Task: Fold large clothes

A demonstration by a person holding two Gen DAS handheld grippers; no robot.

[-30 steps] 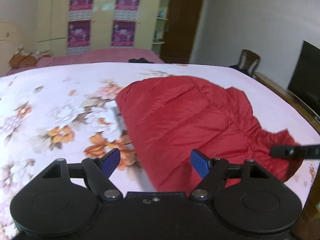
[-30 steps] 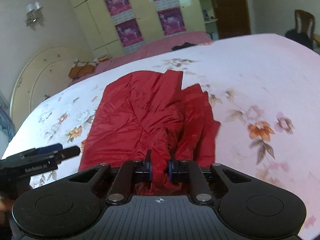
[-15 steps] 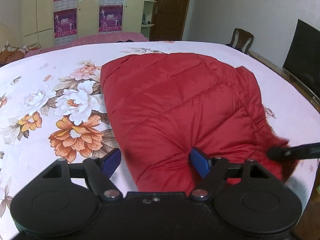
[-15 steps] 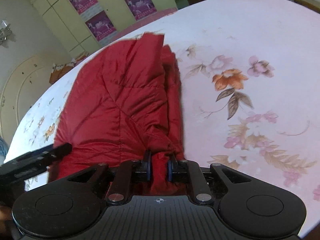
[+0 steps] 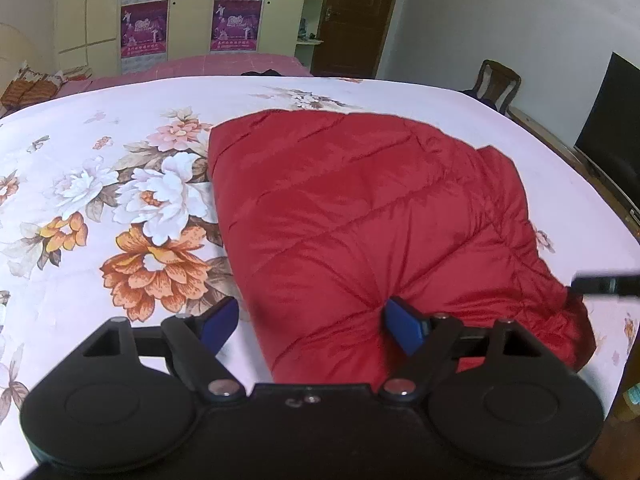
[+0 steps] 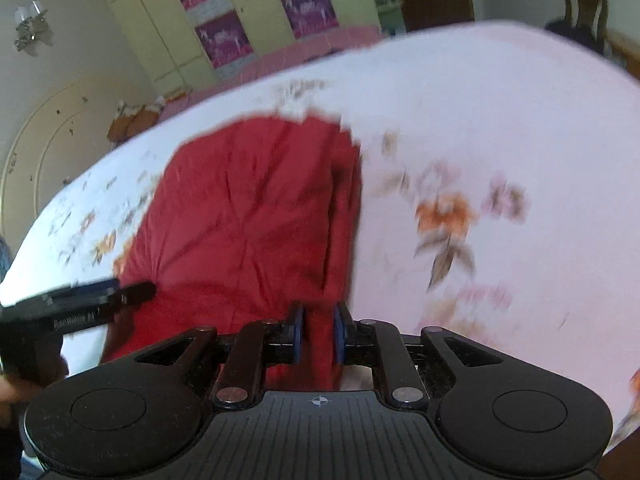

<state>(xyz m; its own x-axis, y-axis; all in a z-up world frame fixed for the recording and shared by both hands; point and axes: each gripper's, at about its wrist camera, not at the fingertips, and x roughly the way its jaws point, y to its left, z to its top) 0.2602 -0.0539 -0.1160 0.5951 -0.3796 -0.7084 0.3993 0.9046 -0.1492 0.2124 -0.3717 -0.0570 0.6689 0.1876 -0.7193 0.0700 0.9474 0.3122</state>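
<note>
Item: red quilted jacket [image 5: 360, 220], puffy, soft, slippery, lying on your floral bed [image 5: 80, 152]; your right gripper [image 6: 318, 330] pinches its near hem, left gripper [image 5: 308, 320] opening astride the neighbouring edge—grip seams.

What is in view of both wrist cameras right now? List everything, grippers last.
quilted jacket: one, red, lying on the bed, near edge bunched
bedspread: one, pale pink with orange and white flowers, covering the bed
wardrobe: one, cream, far wall, purple posters on its doors
door: one, dark brown, right of the wardrobe
chair: one, dark wood, beyond the bed's far right corner
screen: one, black, right edge
headboard: one, cream, rounded, left in the right wrist view
left gripper: one, black with blue pads, wide apart, straddling the jacket's near edge
right gripper: one, black with blue pads, clamped on a fold of the jacket
</note>
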